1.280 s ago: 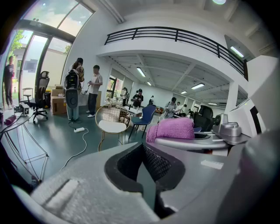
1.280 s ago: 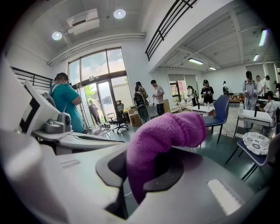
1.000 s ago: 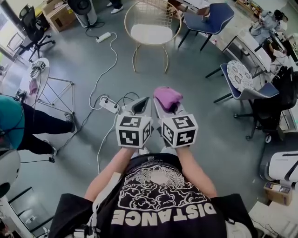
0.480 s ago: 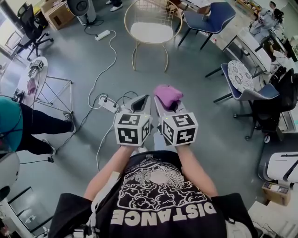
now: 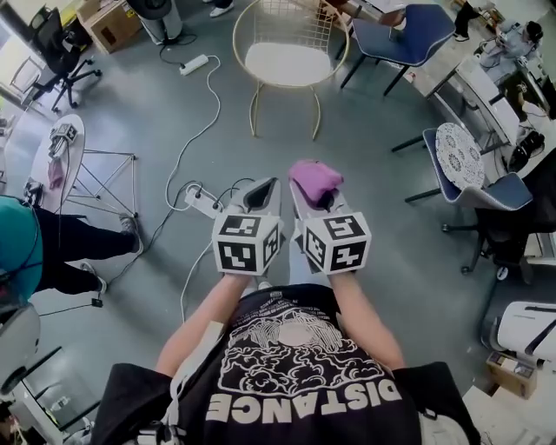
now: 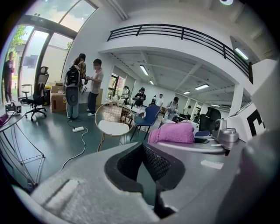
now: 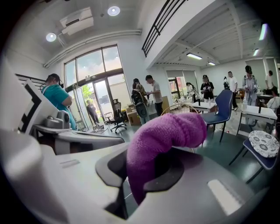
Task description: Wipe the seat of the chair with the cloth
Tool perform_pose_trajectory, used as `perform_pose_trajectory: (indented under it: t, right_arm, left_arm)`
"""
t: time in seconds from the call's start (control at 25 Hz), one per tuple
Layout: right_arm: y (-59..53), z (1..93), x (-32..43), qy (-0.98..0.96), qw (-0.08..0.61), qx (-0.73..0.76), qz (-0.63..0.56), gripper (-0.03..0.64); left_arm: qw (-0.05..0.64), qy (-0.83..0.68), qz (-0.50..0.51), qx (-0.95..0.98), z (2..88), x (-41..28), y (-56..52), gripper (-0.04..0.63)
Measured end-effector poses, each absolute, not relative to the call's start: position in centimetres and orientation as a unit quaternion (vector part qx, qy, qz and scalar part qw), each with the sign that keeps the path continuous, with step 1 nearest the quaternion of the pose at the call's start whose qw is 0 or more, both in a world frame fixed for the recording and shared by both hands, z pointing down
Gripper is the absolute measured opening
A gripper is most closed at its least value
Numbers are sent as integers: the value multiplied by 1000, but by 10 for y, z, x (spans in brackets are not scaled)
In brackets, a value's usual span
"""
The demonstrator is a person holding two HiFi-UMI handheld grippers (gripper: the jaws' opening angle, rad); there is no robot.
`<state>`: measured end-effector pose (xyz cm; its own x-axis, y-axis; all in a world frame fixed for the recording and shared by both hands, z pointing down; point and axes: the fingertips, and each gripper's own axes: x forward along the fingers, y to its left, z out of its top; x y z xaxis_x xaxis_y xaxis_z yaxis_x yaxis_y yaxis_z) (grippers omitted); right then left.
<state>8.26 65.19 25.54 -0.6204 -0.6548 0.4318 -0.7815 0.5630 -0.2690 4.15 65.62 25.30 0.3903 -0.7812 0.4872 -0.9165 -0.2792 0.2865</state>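
Observation:
A gold wire chair with a white seat (image 5: 287, 61) stands on the grey floor, some way ahead of both grippers. My right gripper (image 5: 311, 198) is shut on a purple cloth (image 5: 314, 179), which bulges up over its jaws (image 7: 166, 135). My left gripper (image 5: 262, 193) is held close beside it, shut, with nothing between its pads (image 6: 164, 168). From the left gripper view the chair (image 6: 112, 127) shows ahead to the left and the cloth (image 6: 173, 132) to the right. Both grippers are well short of the chair.
A white power strip (image 5: 204, 199) and its cables lie on the floor just left of the grippers. A small round table on wire legs (image 5: 61, 148) and a person in teal (image 5: 26, 248) are at the left. Blue chairs (image 5: 408, 24) (image 5: 473, 169) stand at the right.
Hardly anything: both grippers stay side by side with the cloth still held. The view has shifted slightly, and the chair sits a touch to the right.

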Motion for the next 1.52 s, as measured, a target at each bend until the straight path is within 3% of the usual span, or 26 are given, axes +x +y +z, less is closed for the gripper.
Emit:
perform_pose_trajectory:
  t: [0.8,1.52]
  right_arm:
    - [434,282,108,-884,157,361,253,61]
    - [342,291,103,-894,159,323,268,61]
  left_arm:
    - [287,-564,153,759,278,69,438,-3]
    - [290,-597,162,730,283,55,353,-3]
